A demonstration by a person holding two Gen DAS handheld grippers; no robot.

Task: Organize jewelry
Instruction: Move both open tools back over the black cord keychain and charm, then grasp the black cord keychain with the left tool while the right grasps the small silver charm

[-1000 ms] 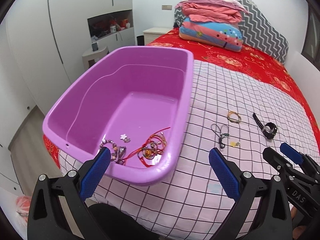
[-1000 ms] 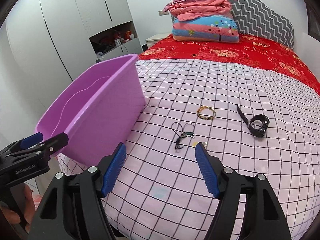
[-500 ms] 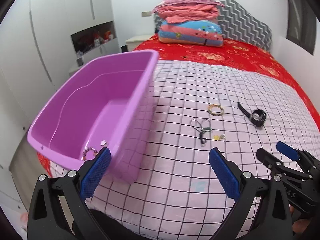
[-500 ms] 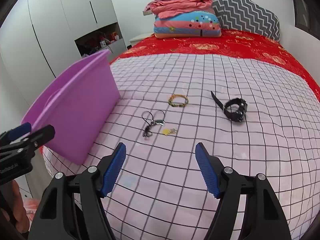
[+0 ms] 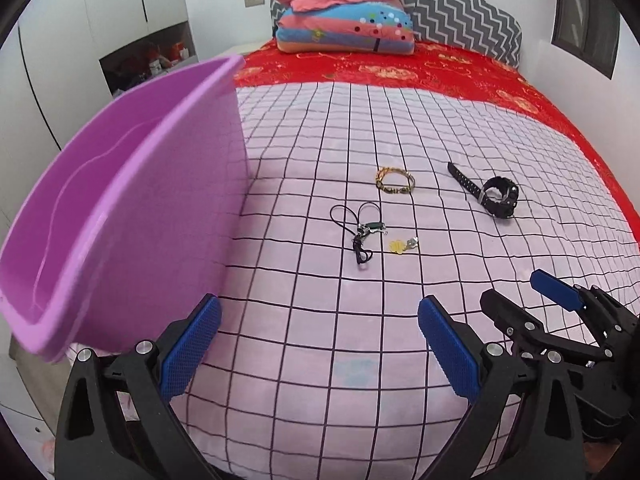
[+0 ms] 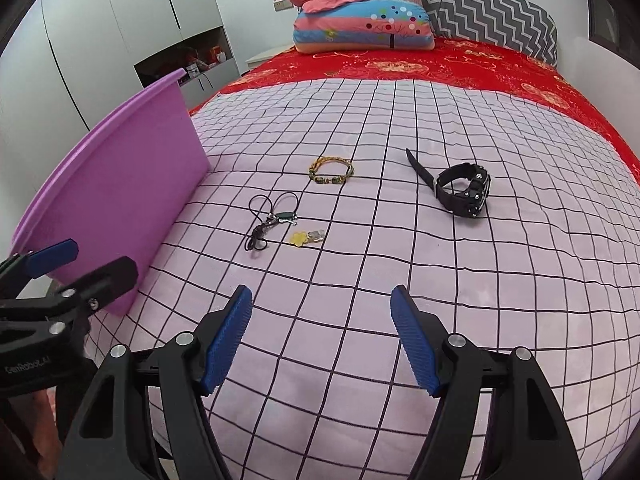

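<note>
Bed [image 6: 500, 300] with purple tub [image 6: 132, 200] at its left edge; 4 pieces lie mid-bed: watch [image 6: 464, 192], corded charm [image 6: 272, 220], bracelet [image 6: 332, 170], yellow charm [image 6: 306, 237]. Both the right claw [image 6: 320, 340] and the left claw [image 5: 320, 352] gape empty, with the charms dead ahead.

a home bedroom: bed [image 6: 400, 280], stacked pillows [image 6: 360, 20], white wardrobe [image 6: 120, 20].

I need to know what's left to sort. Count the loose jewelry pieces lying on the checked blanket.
4: black cord charm nearest the purple tub; yellow flower charm just right of it; braided bracelet behind them; black watch farthest right. The tub's inside is hidden and may hold more.
</note>
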